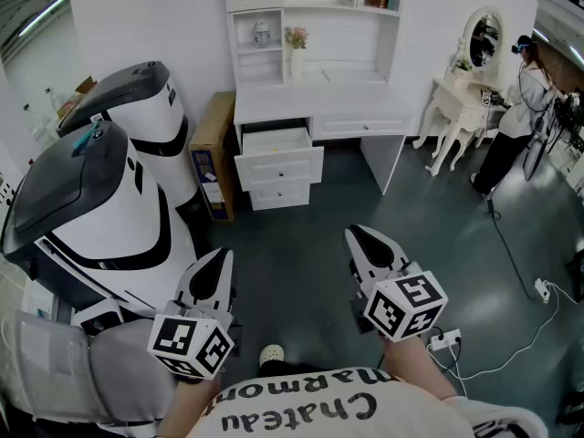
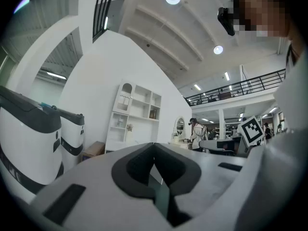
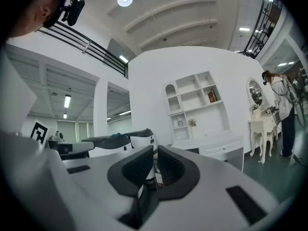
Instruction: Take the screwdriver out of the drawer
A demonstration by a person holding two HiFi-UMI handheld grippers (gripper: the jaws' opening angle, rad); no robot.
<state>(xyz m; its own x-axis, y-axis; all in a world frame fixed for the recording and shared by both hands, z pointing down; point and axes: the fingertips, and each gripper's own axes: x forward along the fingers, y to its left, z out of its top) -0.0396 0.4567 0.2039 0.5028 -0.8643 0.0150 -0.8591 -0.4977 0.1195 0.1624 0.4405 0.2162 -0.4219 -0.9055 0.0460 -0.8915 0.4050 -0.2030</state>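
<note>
a: where was the screwdriver?
b: i couldn't make it out in any view. the head view looked down into the top drawer, pulled out under the white tabletop, but its inside was too small to read.
a: and the claw views?
b: they looked level. they showed the shelves and the tabletop's edge, with each claw's own body cutting off the lower desk. only the left one caught the other's marker cube.
a: the claws?
b: the left claw had its jaws together on nothing. the right claw was pinched closed too, and empty. both were well apart from the drawer.
a: room to move?
b: bare dark floor ran between them and the drawer. white-and-black machines stood just beside the left claw, and a cardboard box leaned at the drawer's left. a power strip lay near the right claw, and a person stood by a dressing table far right.
</note>
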